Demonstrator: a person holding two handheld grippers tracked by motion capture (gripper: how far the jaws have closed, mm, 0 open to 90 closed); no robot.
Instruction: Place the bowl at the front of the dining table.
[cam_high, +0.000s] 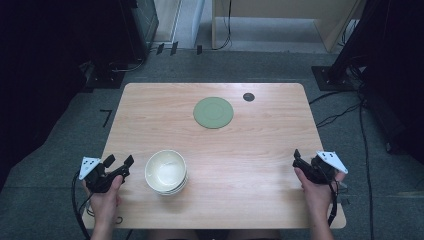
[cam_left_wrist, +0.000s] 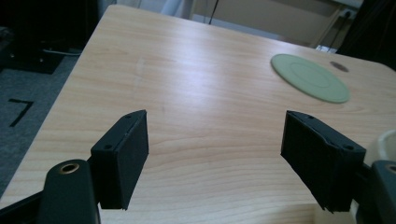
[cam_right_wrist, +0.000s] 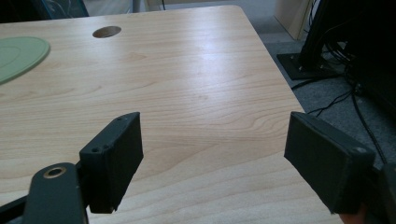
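A stack of cream bowls (cam_high: 166, 172) sits near the front left of the wooden table (cam_high: 260, 165). A flat green plate (cam_high: 213, 112) lies toward the back middle, seen also as the green plate (cam_left_wrist: 310, 77) and the green plate (cam_right_wrist: 18, 55). My left gripper (cam_high: 119, 161) is held just left of the bowls, its jaws open with nothing between them (cam_left_wrist: 217, 156). The rim of a bowl (cam_left_wrist: 384, 141) shows beside its right jaw. My right gripper (cam_high: 296, 157) hovers at the table's front right edge, jaws wide apart and empty (cam_right_wrist: 217, 161).
A round cable hole (cam_high: 248, 97) is in the table top right of the green plate. Dark stands and cables (cam_high: 360, 105) lie on the grey floor to the right, and dark equipment stands at the left.
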